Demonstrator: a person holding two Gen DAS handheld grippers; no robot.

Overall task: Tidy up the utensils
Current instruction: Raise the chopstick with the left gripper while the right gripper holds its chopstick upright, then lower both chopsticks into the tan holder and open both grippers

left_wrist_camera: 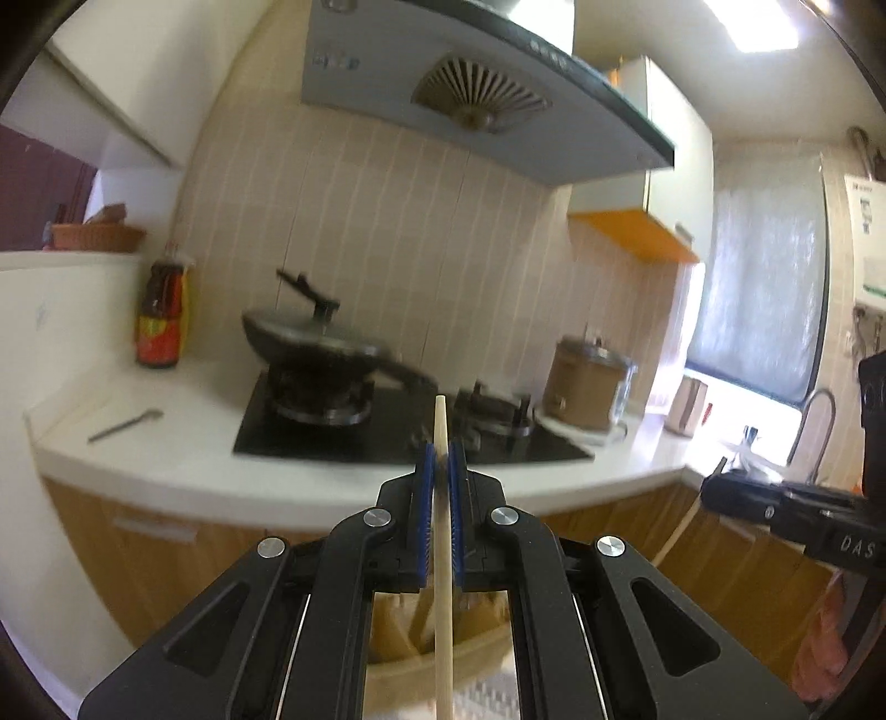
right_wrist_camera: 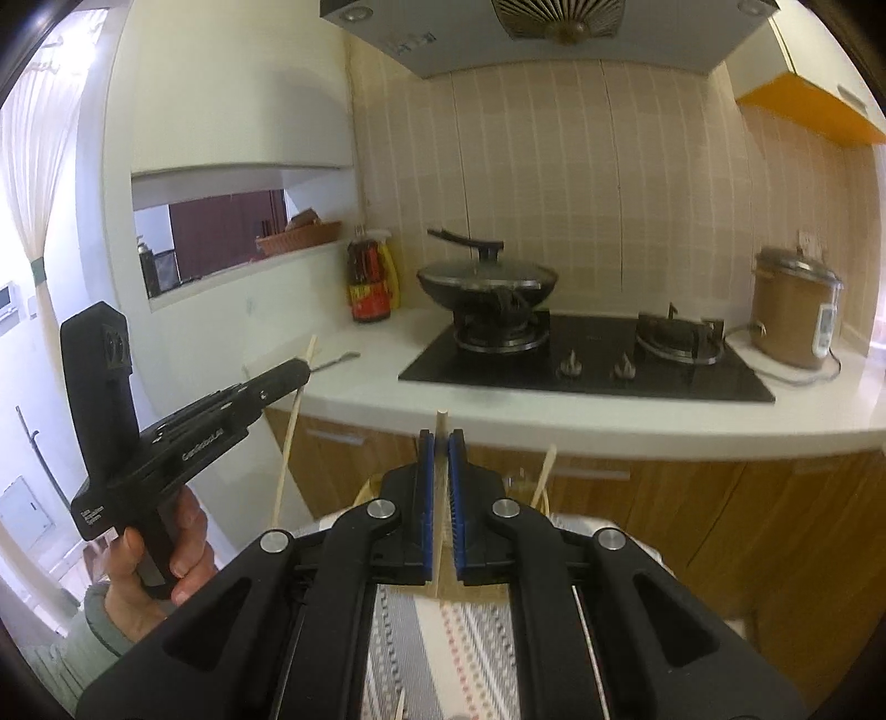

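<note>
White counter point(right_wrist_camera: 498, 410) carries hob point(right_wrist_camera: 587, 365), spoon point(right_wrist_camera: 335, 363).

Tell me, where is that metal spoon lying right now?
The spoon lies on the white counter, left of the black stove and in front of the sauce bottle.

The room is bright, lit by a ceiling panel point(left_wrist_camera: 764, 27) blown out to plain white and by daylight through a blinded window point(left_wrist_camera: 764, 288). In the left wrist view everything smears sideways (the wok point(left_wrist_camera: 315, 338) worst), so the spoon-like thing on the counter point(left_wrist_camera: 183, 421) is only a guess. The right wrist view is sharper, with glare off the curtain point(right_wrist_camera: 39, 138). Both bend hard at their dark round edges; shadows stay soft.
</note>
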